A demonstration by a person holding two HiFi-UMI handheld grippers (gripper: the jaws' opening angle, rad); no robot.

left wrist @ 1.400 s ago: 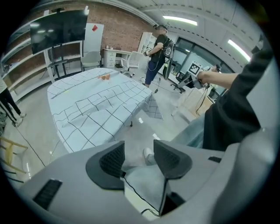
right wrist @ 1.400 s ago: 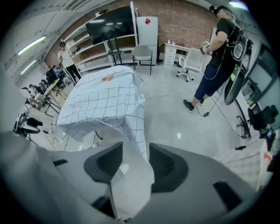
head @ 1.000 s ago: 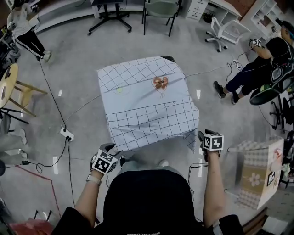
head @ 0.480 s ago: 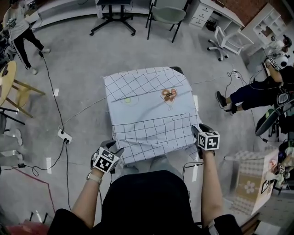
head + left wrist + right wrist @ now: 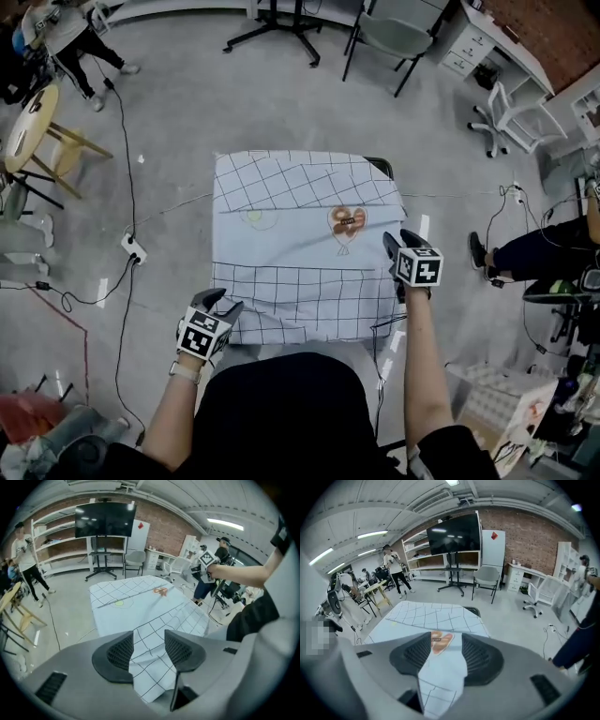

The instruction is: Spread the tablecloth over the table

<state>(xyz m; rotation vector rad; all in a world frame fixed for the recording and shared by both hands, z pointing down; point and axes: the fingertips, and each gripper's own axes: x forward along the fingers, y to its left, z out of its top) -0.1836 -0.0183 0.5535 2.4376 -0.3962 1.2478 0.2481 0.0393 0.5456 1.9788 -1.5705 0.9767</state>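
The tablecloth [image 5: 291, 244], pale blue with black grid bands and an orange-brown motif [image 5: 347, 221], covers the small table and hangs over its near side. My left gripper [image 5: 221, 305] is at the near left corner, shut on a checked fold of the tablecloth [image 5: 150, 639], which runs between the pads [image 5: 123, 651] of the left gripper [image 5: 149, 648]. My right gripper [image 5: 397, 242] is at the right edge beside the motif, shut on the tablecloth [image 5: 440, 667]. In the right gripper view the cloth fills the gap of the right gripper [image 5: 446, 653] and drapes below.
A power strip [image 5: 134, 247] and cables lie on the floor to the left. A wooden stool [image 5: 42, 117] stands far left, a green chair [image 5: 398, 37] and a white chair [image 5: 511, 117] beyond the table. A seated person's legs [image 5: 525, 253] are at the right.
My right gripper has travelled from the near right corner up along the table's right edge with the cloth. The cloth, skewed before, now lies square on the table. My left gripper shifted slightly.
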